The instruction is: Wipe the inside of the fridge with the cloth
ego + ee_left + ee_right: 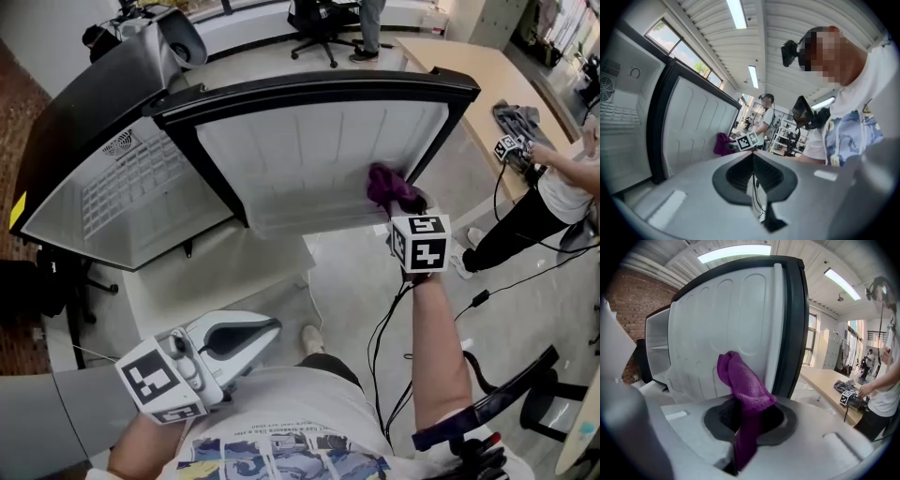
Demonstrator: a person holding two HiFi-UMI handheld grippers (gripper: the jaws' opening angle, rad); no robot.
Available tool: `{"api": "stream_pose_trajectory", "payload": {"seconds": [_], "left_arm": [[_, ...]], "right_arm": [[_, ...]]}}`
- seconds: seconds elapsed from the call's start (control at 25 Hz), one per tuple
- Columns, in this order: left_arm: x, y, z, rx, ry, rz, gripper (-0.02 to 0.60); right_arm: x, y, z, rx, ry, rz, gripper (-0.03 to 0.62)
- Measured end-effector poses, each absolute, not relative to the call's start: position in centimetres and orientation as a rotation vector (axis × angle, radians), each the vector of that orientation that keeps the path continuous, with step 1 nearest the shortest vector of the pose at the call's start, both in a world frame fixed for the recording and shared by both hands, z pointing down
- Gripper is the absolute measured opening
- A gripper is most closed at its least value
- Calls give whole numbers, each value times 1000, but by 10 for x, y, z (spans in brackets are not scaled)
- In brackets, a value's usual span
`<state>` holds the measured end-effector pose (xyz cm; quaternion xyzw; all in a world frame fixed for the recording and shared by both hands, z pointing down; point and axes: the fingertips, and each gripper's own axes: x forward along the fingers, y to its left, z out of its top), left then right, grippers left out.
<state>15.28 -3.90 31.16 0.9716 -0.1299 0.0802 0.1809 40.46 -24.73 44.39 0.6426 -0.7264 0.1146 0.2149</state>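
While the fridge (112, 187) stands open, the wiping is at its door (309, 159).
The right gripper (401, 204) has its fingers clamped on the purple cloth (384, 184) at the door's inner panel; the left gripper (258, 330), fingers together, holds nothing. Bunched narrow, the cloth could slip free under a hard drag.

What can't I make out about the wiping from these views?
Whether the cloth touches the door: head view, right gripper covers the contact.
Fridge interior: left gripper view's edge cuts it off; in the right gripper view the door hides most.
Dirt on the door: too faint everywhere.
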Motion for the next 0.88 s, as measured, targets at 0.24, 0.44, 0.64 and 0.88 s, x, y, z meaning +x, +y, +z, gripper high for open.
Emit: {"api": "stream_pose_trajectory", "payload": {"seconds": [0.24,0.44,0.64,0.88], "left_arm": [[143,-36,313,2736,-367,223,8],[131,-35,312,2734,-385,217,8],[114,-32,312,2726,-427,214,8],[88,-32,312,2707,-516,221,8]], "right_arm": [[360,-238,427,1726,-2165,344,52],[285,-236,419,1562,-2324,306,52],[211,-242,427,1389,-2421,259,52],[166,-258,447,1285,-2435,253,52]]}}
